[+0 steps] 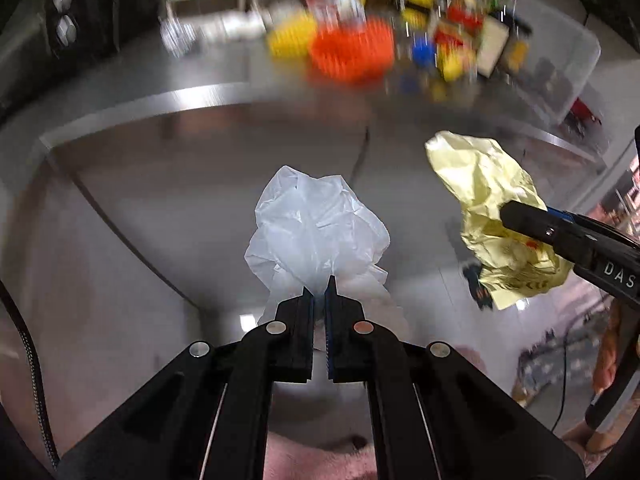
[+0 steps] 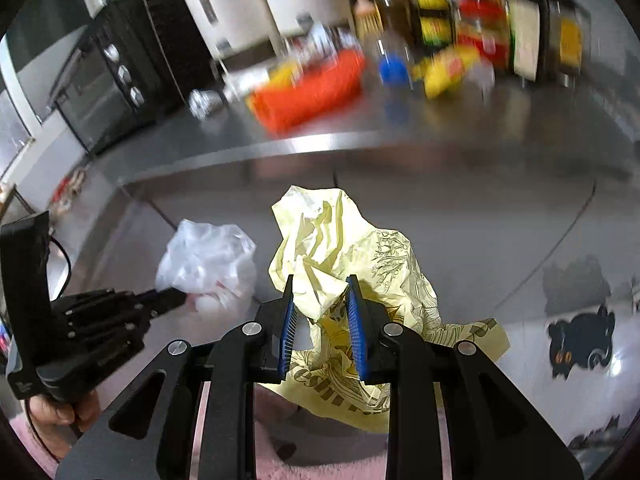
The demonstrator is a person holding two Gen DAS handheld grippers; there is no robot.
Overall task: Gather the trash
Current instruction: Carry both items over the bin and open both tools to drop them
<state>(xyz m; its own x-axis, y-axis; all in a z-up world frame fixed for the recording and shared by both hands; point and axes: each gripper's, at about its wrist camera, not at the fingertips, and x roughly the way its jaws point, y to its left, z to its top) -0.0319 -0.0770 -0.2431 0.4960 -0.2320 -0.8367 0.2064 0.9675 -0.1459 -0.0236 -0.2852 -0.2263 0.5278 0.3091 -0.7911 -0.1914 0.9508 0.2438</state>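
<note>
My left gripper (image 1: 320, 286) is shut on a crumpled clear plastic bag (image 1: 316, 224) and holds it in the air in front of the steel counter (image 1: 168, 80). The bag also shows in the right wrist view (image 2: 208, 260), pinched by the left gripper (image 2: 176, 300). My right gripper (image 2: 322, 284) is shut on a crumpled pale yellow printed wrapper (image 2: 340, 240). In the left wrist view the wrapper (image 1: 484, 200) hangs at the right, with the right gripper (image 1: 508, 214) clamped on it.
On the counter stand an orange basket (image 1: 352, 54), a yellow basket (image 1: 290, 38), several bottles and jars (image 2: 480, 20), and a clear plastic bin (image 1: 560, 68). A black toaster oven (image 2: 108, 80) sits at the left. The counter's front edge (image 2: 320, 144) runs across both views.
</note>
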